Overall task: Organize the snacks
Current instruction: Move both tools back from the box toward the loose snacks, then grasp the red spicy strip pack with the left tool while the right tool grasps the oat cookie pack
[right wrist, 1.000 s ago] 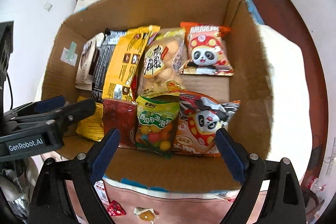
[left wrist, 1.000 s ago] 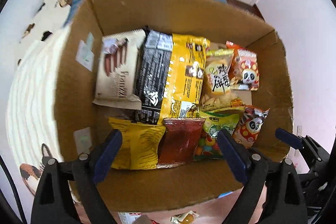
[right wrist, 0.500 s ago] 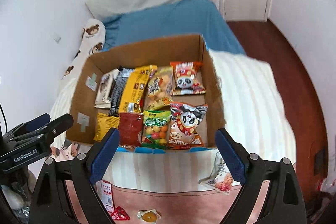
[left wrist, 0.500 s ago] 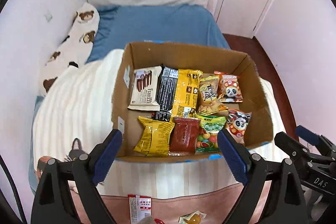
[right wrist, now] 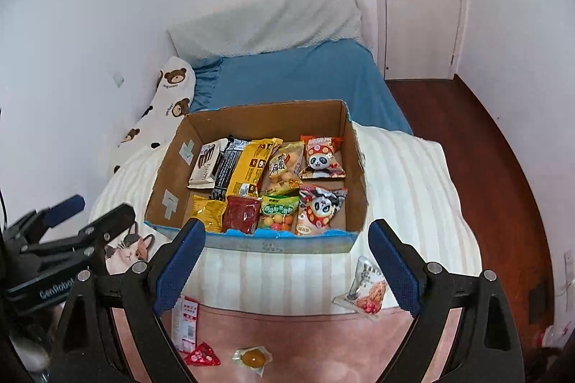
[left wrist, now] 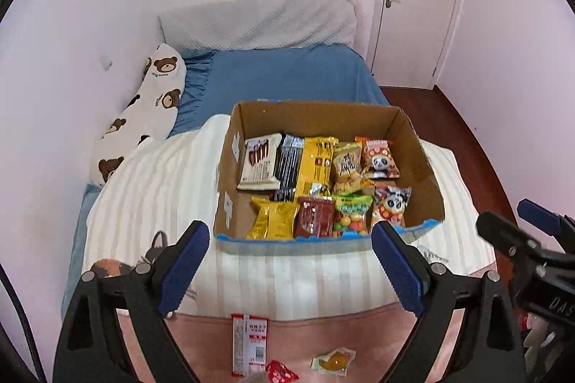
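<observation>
— What's in the cardboard box (left wrist: 424, 164) from where you're looking?

— I see two rows of snacks. In the far row, from the left: a white wafer pack (left wrist: 259, 162), a black pack (left wrist: 287, 164), a long yellow pack (left wrist: 316, 164), a clear bag of puffs (left wrist: 346, 167) and a red panda bag (left wrist: 378, 158). In the near row: a gold bag (left wrist: 275, 221), a dark red pouch (left wrist: 314, 217), a green bag of coloured candy balls (left wrist: 352, 215) and a second panda bag (left wrist: 391, 203). They lie flat and overlap at the edges.

— Where does the box sit?

— On a white striped blanket (right wrist: 413, 189) on the bed, its near wall edged in blue.

— Anything outside it?

— Yes, loose snacks on the pink cover closer to me: a narrow red-and-white sachet (right wrist: 186, 322), a small red triangular packet (right wrist: 202, 355) and a clear-wrapped yellow candy (right wrist: 253, 358). A clear packet with a red print (right wrist: 366, 289) lies on the blanket just beside the box's near right corner.

— And your grippers?

— My left gripper (left wrist: 290, 270) has its jaws spread wide with nothing between them. My right gripper (right wrist: 287, 266) is equally wide and empty. Both hang above the bed's near edge, well apart from the box.
</observation>
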A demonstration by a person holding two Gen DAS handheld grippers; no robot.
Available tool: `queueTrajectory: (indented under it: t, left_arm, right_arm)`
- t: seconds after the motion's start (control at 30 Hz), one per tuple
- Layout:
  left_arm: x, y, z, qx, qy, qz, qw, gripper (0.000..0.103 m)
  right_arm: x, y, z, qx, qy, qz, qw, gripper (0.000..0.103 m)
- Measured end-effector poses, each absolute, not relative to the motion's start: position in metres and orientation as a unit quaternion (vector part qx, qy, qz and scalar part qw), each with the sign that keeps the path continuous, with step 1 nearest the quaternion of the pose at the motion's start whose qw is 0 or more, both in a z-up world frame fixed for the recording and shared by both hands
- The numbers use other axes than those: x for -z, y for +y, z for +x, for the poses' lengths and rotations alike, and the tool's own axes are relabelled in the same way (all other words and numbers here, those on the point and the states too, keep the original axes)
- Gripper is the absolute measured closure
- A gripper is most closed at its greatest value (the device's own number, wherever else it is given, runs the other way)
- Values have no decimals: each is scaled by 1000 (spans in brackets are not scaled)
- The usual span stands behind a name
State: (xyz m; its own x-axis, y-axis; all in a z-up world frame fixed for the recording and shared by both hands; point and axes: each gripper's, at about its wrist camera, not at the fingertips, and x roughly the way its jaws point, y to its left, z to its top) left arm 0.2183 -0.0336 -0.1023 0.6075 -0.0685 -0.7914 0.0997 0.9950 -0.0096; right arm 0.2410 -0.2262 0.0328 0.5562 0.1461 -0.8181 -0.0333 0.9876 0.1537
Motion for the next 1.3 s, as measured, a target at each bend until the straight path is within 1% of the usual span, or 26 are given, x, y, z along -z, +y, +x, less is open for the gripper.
queueTrajectory:
  t: [0.13,0.2,0.3,0.43,0.53,0.63,0.7,0.73,0.77,0.83,1.1,1.23,1.3]
  left_arm:
    - [122,-30,210,30,454,16,890,10]
    - [143,-28,209,17,473,12,881,10]
    - [188,-24,211,2,518,-7,856,10]
    - [253,-23,214,-18,578,-24,815,10]
    - [281,-26,215,-26,603,-23,797,10]
    - [299,-25,215,-35,618,-24,785,10]
    - [305,-22,215,-36,623,-30,780,10]
    - [306,-19,215,-39,624,-30,780,10]
    - [307,-16,216,-44,624,-30,780,10]
    - [307,-7,216,-49,624,-35,779,10]
    - [311,52,201,-68,639,-70,763,10]
    - [330,70,179,-62,667,-95,736,10]
    - [342,70,171,-58,679,-91,727,10]
  right_arm:
    - [-14,-251,229,-26,483,98,870,9]
    - [9,-269,228,-5,505,121,855,9]
    - [57,-299,231,26,545,169,821,9]
    - [136,-331,246,51,600,223,767,9]
    - [183,-340,258,59,626,235,741,9]
    - [219,-344,271,67,647,240,721,9]
    - [239,-345,277,72,660,234,710,13]
    - [245,-345,279,74,664,230,707,26]
    - [251,-344,279,76,670,225,703,37]
    - [256,-339,277,79,681,200,700,45]
    - [245,-272,238,-26,706,139,694,47]
    - [249,-244,215,-55,716,129,684,47]
    - [256,-235,207,-61,723,121,677,47]
